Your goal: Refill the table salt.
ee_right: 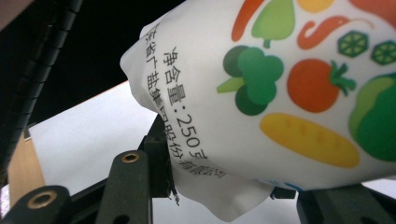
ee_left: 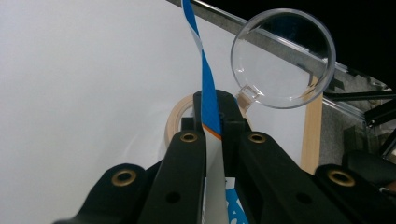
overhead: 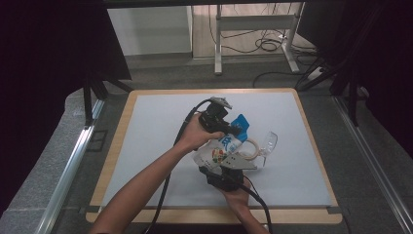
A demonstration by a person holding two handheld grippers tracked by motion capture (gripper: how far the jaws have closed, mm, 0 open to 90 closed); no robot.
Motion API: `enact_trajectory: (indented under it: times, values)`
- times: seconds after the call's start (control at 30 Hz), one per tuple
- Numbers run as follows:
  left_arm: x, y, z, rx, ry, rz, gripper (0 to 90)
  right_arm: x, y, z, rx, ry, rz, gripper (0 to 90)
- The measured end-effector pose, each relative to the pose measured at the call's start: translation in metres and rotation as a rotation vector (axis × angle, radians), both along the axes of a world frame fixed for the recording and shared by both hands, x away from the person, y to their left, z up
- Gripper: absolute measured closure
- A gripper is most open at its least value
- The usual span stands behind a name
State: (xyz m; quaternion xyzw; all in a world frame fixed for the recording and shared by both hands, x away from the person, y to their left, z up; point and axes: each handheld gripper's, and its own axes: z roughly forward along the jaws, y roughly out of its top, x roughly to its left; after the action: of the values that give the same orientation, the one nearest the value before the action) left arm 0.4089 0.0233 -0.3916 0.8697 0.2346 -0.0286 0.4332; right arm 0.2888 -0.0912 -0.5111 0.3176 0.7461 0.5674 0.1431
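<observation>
At the left of the high view, the person's left hand (overhead: 195, 134) carries the left gripper (overhead: 234, 129) over the middle of the counter (overhead: 156, 146). Its jaws are clenched on the flat blue-and-white top seam of a bag (overhead: 223, 148), and the left gripper view shows that seam (ee_left: 208, 88) pinched thin between the two black pads and standing up out of them.

Next comes the bag itself: a soft white pouch printed with vegetables (a tomato, broccoli, a yellow loaf-like shape) and a line of text. It is lifted off the counter between the two grippers, tilted, with its bulging body toward the person.

Lower and to the right, the right gripper (overhead: 221, 168) takes the bag's bottom end. In the right gripper view the pouch (ee_right: 280, 93) swells between the jaws, which stand part-way apart and grasp its rounded lower corner.

Farthest right on the counter lie a roll of tape (overhead: 251, 148) and a clear plastic scoop or lens-like piece (overhead: 268, 144), just beside the bag and apart from both grippers.

The pouch looks pliable and filled with something loose, so it will probably sag and shift its weight when tipped. Its film looks smooth and could slip from a shallow pinch. The sealed seam is the stiffest, flattest part and the surest hold. The bottom corner gives a second hold, but it can deform under pressure, so a firm, moderate squeeze seems wise.
</observation>
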Motion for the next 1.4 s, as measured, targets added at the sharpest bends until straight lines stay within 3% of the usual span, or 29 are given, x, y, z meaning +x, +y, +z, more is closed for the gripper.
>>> enact_trajectory:
  times: [0.5, 1.17, 1.4]
  values:
    - [0.006, -0.008, 0.000, 0.010, 0.004, -0.017, 89.9, -0.002, -0.006, 0.010, 0.075, 0.036, 0.028, 54.6]
    - [0.014, -0.016, -0.005, 0.039, 0.009, -0.033, 89.9, -0.002, -0.009, 0.010, 0.053, 0.034, -0.004, 54.9]
    - [0.016, -0.021, -0.005, 0.061, 0.009, -0.050, 89.9, -0.002, -0.010, 0.012, 0.071, 0.033, -0.008, 55.1]
